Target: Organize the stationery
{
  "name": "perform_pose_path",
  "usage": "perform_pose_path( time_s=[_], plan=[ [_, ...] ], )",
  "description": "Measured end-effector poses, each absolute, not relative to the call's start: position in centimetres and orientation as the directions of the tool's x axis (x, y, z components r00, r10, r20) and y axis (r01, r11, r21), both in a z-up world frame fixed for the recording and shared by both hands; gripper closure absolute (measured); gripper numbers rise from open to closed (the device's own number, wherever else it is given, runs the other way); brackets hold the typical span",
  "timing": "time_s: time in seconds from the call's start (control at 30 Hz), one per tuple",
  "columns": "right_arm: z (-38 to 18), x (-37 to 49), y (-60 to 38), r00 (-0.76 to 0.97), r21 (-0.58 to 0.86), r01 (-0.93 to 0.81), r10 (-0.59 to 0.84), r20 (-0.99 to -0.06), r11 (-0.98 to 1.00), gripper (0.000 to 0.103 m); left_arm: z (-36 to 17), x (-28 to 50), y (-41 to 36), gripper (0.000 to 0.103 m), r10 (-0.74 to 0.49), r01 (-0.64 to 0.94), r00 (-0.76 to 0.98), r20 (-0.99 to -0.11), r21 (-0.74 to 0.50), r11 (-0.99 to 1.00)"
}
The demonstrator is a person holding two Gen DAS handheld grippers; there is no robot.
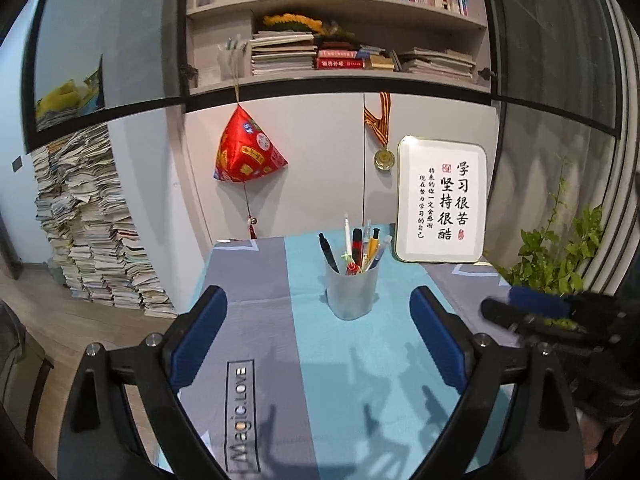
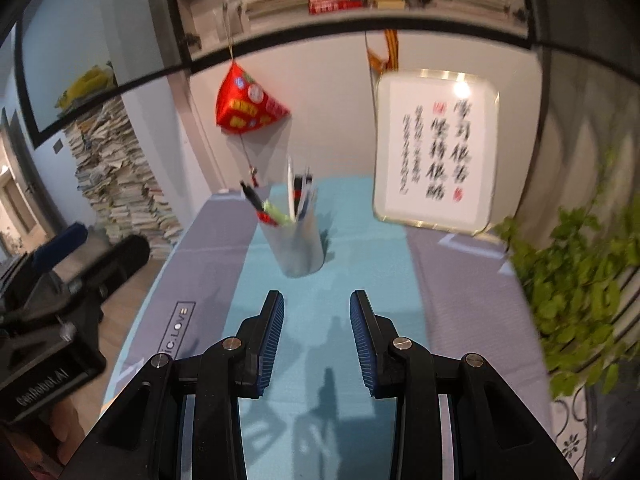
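Observation:
A translucent grey pen cup [image 1: 352, 298] [image 2: 298, 250] stands upright on the light blue stripe of the tablecloth [image 1: 340, 380]. Several pens [image 1: 356, 246] [image 2: 290, 196] stick out of its top. My left gripper [image 1: 318, 294] hovers short of the cup with its jaws wide open and nothing between them. My right gripper [image 2: 317, 297] hangs over the same stripe, its jaws a narrow gap apart and empty. Each gripper shows at the edge of the other's view, the right gripper [image 1: 532, 308] to the right and the left gripper [image 2: 80, 256] to the left.
A framed calligraphy board [image 1: 440, 200] [image 2: 436, 152] leans against the wall behind the cup. A leafy plant [image 1: 560, 256] [image 2: 576, 280] crowds the table's right side. A red ornament [image 1: 248, 152] and a medal [image 1: 384, 158] hang on the wall. Stacked books [image 1: 92, 232] rise from the floor at left.

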State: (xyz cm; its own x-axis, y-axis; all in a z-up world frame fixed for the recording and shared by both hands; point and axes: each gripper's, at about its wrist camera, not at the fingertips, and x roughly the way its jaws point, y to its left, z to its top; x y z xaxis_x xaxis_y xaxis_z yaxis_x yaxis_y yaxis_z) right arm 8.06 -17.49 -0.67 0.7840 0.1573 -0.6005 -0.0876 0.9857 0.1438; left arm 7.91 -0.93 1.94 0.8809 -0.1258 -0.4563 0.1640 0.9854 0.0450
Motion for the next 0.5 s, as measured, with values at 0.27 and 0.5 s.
perform_pose_path(
  time_s=[0.27, 0.5],
  plan=[
    [4.7, 0.7, -18.6, 0.891, 0.134, -0.037, 0.093, -0.444, 0.990, 0.038, 4.9, 1.6, 0.1, 0.001, -0.128, 0.144, 0.923, -0.364, 0.019, 0.989],
    [7.2, -5.3, -18.6, 0.925, 0.109, -0.026, 0.065, -0.375, 0.994, 0.037, 6.3, -3.4, -0.2, 0.001, -0.158, 0.175, 0.943, -0.294, 0.032, 0.984]
  ],
)
